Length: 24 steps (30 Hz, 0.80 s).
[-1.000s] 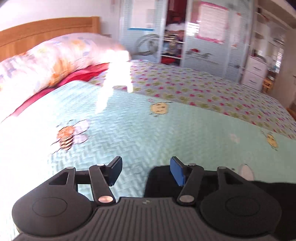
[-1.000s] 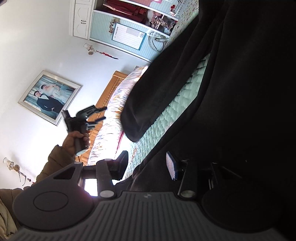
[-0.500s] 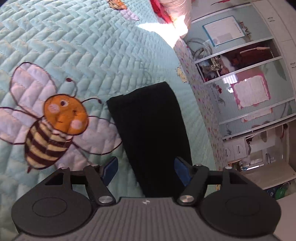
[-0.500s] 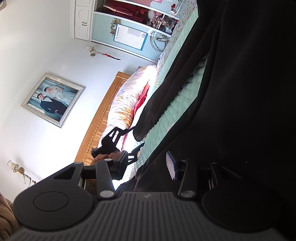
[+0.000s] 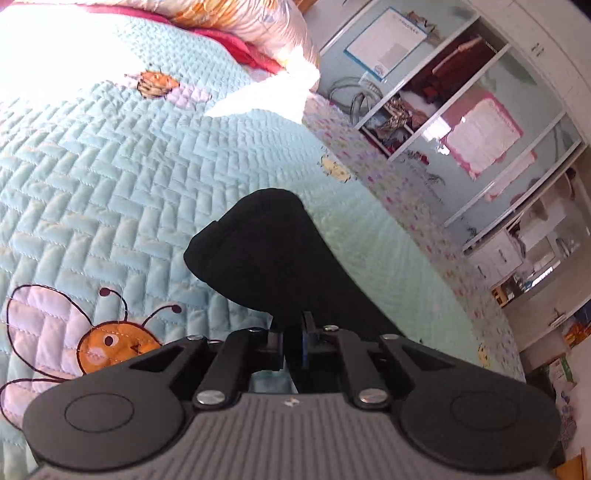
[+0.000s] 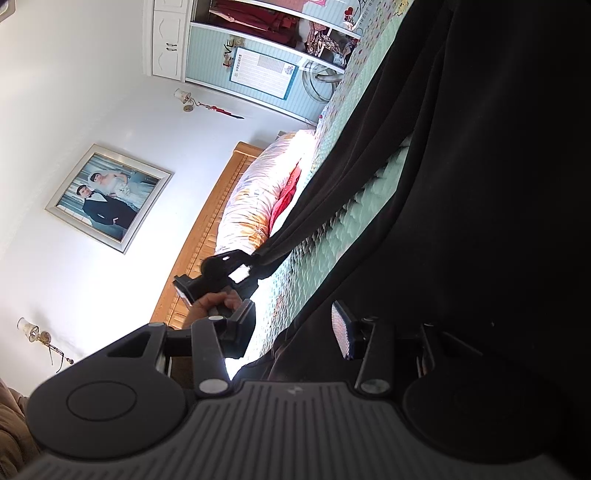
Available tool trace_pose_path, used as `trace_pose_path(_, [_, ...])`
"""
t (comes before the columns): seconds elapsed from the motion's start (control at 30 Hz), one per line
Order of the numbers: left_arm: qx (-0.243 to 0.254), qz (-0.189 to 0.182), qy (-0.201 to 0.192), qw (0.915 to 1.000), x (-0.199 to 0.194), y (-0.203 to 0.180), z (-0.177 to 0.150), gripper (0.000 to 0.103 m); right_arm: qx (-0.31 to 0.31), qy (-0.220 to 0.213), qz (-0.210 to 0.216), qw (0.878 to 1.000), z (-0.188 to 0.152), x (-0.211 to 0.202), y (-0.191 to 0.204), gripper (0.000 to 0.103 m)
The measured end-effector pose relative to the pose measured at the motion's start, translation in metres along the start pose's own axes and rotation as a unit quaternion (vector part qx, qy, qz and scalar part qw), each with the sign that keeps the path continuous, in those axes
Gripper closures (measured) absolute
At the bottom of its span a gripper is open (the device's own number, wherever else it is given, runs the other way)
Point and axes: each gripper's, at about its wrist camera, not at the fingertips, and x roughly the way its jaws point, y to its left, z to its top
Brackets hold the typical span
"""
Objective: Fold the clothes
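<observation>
Here a black fabric garment (image 5: 273, 251) is pinched by the closed left gripper (image 5: 293, 345) at centre frame.
The right gripper (image 6: 295, 326) is held half open, black cloth between its jaws, grip unclear; a mint quilted bedspread (image 5: 110, 177) lies beneath, a floral pillow (image 5: 236, 18) at the upper left.

A bed is covered by a pale mint quilted bedspread (image 5: 110, 177) stitched in a zigzag pattern, with embroidered cartoon bees; one large orange bee (image 5: 110, 343) sits near the lower left of the left wrist view. A floral duvet roll (image 5: 236, 18) lies over a red pillow (image 5: 240, 48) at the head of the bed. Beyond stands a pale blue wardrobe (image 5: 461, 122) with open shelves, a pink poster (image 5: 484, 136) and a white notice (image 5: 391, 48). In the right wrist view, a wooden headboard (image 6: 207, 236) meets a white wall bearing a framed wedding portrait (image 6: 107, 197).
</observation>
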Motion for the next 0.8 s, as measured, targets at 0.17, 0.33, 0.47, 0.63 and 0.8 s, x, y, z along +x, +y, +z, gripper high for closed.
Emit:
trace_pose_path(0.17, [-0.010, 0.011, 0.018, 0.9997, 0.022, 0.018, 0.000, 0.088, 0.001, 0.000, 0.001, 1.000, -0.001, 0.000, -0.001, 0.056])
trace_pose_path(0.33, [-0.132, -0.012, 0.014, 0.9911, 0.004, 0.044, -0.008, 0.081, 0.009, 0.000, 0.010, 1.000, 0.001, -0.002, -0.005, 0.056])
trace_pose_path(0.47, [-0.155, -0.003, -0.006, 0.9879, -0.015, 0.060, -0.008, 0.080, 0.012, 0.000, 0.015, 1.000, 0.002, -0.003, -0.007, 0.056])
trace_pose_path(0.63, [-0.186, 0.084, -0.049, 0.9777, -0.059, 0.056, -0.006, 0.063, 0.013, 0.000, 0.016, 1.000, 0.002, -0.003, -0.006, 0.056])
trace_pose_path(0.8, [-0.076, 0.007, -0.092, 0.9929, -0.077, -0.008, 0.006, 0.056, 0.014, 0.000, 0.017, 1.000, 0.002, -0.003, -0.006, 0.056])
